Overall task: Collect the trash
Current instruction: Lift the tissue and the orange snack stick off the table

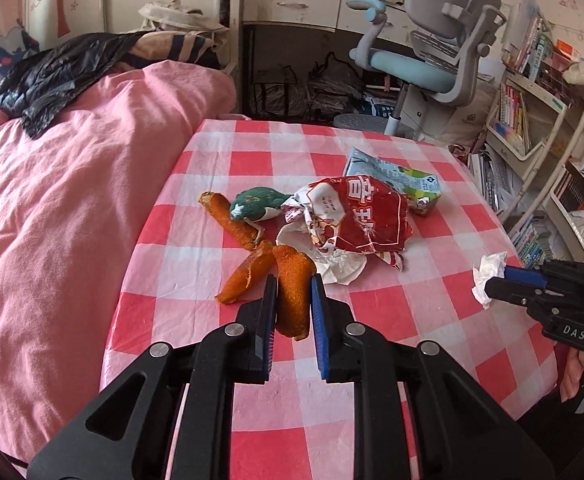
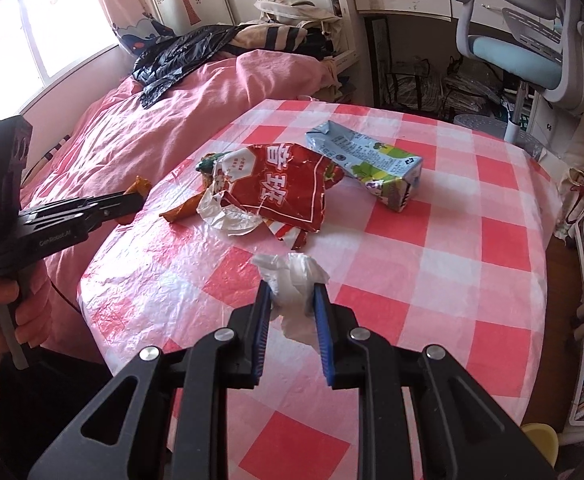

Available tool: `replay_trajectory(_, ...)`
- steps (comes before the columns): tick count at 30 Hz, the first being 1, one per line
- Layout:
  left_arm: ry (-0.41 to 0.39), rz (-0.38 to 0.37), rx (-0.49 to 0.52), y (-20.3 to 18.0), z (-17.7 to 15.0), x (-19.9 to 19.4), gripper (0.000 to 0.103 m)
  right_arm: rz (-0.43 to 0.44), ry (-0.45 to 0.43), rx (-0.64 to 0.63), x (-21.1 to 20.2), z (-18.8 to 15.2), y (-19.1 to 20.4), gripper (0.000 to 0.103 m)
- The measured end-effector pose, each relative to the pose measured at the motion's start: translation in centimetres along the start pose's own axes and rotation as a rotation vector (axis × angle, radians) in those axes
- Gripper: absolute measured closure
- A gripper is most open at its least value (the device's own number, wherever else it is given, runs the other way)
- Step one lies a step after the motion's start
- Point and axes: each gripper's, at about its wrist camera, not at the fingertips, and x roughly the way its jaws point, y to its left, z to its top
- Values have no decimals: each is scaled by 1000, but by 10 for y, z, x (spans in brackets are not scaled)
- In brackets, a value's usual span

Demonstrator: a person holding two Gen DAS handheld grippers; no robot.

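Your left gripper (image 1: 294, 292) clamps an orange peel (image 1: 292, 296) by the table's (image 1: 432, 320) near-left edge. Your right gripper (image 2: 292, 300) pinches a white tissue (image 2: 296, 280) above the near-right side. The red wrapper (image 2: 280, 190), milk carton (image 2: 368, 160) and other peels (image 1: 232, 216) lie mid-table.

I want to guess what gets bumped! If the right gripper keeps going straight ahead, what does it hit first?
Probably the crumpled red snack wrapper. The right gripper, shut on a white crumpled tissue, points across the red-and-white checked tablecloth toward it. It may instead pass above, as height is unclear.
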Motion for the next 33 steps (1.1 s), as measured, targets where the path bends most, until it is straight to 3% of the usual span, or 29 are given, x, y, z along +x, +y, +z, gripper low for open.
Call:
replay_trajectory(19,-22,10,86,-19,1,0,87,7,-12,-37,0,0,2,78)
replay_trajectory(33,-41,-19,91,-25,4,-5,87,-16,21,-54,11,-2,7,78)
